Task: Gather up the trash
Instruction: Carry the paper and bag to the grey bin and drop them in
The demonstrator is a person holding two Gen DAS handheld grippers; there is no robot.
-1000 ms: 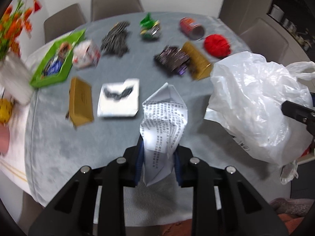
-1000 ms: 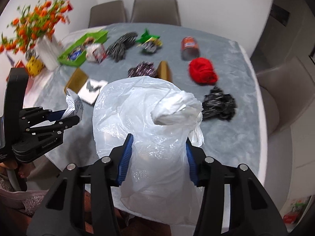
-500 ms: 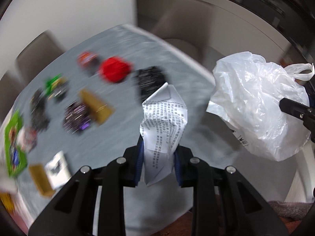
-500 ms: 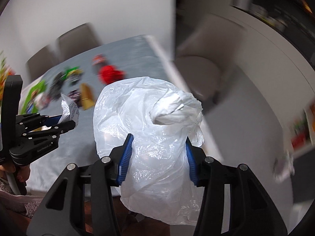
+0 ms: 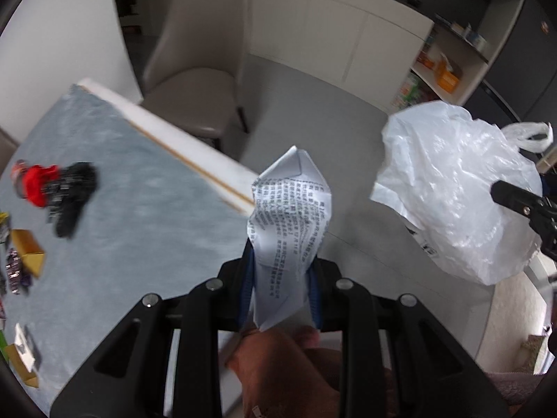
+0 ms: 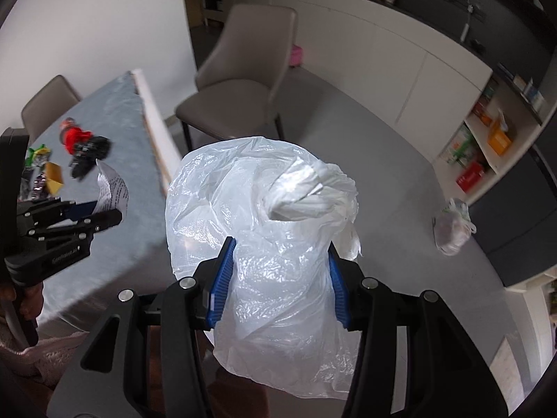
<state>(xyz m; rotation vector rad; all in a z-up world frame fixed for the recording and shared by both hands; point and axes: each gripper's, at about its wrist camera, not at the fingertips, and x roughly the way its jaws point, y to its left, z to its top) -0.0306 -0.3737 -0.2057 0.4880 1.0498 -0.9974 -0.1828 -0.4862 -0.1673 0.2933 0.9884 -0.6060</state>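
1. The table, with its grey cloth, lies off to the left, and trash such as the red scrap is not yet picked up.
2. The plastic bag is pinched between the jaws of the right gripper, bunched and hanging over the floor. I'd say its mouth needs to be spread first (it looks closed up).
3. The printed paper is clamped in the left gripper, jaws tight on its lower end, held beside the bag but apart from it.
4. To do it well, I'd bring the paper right over the bag's opening before letting go.
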